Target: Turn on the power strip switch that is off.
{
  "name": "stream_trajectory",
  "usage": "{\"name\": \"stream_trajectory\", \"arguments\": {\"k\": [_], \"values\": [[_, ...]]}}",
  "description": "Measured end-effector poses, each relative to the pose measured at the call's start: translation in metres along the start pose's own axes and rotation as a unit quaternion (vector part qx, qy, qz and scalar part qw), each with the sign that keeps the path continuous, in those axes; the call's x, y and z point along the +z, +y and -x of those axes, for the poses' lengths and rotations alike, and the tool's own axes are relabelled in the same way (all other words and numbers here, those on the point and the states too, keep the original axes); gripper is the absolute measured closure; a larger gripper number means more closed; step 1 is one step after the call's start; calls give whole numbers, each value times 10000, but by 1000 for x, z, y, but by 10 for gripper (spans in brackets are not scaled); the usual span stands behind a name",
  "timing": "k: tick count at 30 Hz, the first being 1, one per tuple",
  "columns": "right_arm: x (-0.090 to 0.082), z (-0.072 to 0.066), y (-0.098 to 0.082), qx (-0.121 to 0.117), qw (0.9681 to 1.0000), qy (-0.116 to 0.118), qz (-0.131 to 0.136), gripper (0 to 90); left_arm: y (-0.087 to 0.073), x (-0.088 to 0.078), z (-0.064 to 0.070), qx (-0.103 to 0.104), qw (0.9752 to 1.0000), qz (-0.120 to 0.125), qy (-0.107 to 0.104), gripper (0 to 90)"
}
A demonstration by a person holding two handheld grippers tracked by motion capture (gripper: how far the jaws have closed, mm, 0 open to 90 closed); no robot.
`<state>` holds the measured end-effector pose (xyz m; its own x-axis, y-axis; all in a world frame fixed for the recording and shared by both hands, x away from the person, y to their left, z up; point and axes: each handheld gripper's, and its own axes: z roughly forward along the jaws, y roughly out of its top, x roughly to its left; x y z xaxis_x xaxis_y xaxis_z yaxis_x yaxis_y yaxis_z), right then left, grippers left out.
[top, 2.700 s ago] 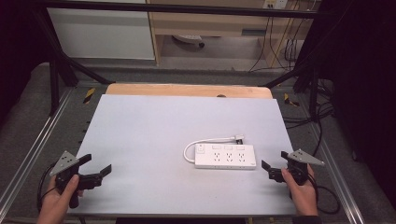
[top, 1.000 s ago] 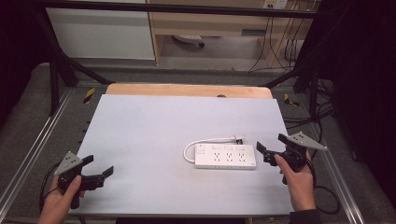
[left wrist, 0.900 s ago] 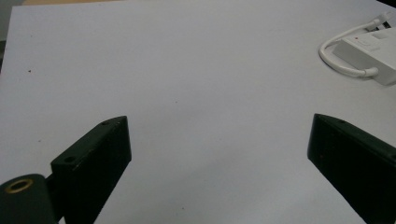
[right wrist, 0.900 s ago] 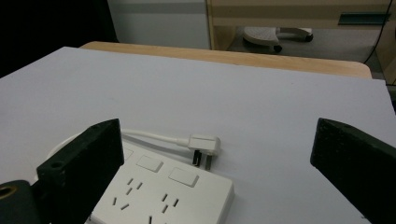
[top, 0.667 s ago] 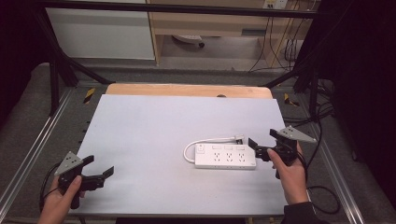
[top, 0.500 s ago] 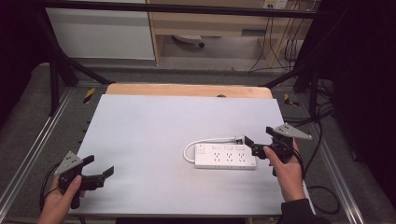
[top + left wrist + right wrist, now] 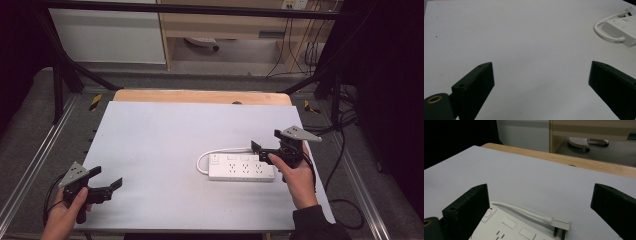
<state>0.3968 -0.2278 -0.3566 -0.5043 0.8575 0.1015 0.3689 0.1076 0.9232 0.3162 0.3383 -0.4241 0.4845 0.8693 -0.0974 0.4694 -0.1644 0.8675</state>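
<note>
Power strip point(image 7: 241, 167) lies flat, right of centre on white table point(image 7: 165, 140). Right gripper point(image 7: 265, 148) just above strip's right end, jaws wide, nothing held. Left gripper point(image 7: 107, 183) well apart, toward table's near left corner, jaws wide, empty. Right gripper view adds flat plug point(image 7: 560, 224) beside strip, red-marked switch point(image 7: 489, 212). No writing legible.

the right gripper point(image 7: 541, 216), jaws spread wide, hangs over a white power strip point(image 7: 511, 227) and its plug point(image 7: 560, 225) (prongs down) on the pale counter point(image 7: 524, 177).
</note>
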Motion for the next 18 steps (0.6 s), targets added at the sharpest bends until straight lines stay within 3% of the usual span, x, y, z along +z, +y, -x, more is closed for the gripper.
{"name": "stream_trajectory", "arguments": {"k": [18], "values": [[21,-6,4,2,9997,62,-232,86,0,-1,0,0,10000,20,-3,68]]}}
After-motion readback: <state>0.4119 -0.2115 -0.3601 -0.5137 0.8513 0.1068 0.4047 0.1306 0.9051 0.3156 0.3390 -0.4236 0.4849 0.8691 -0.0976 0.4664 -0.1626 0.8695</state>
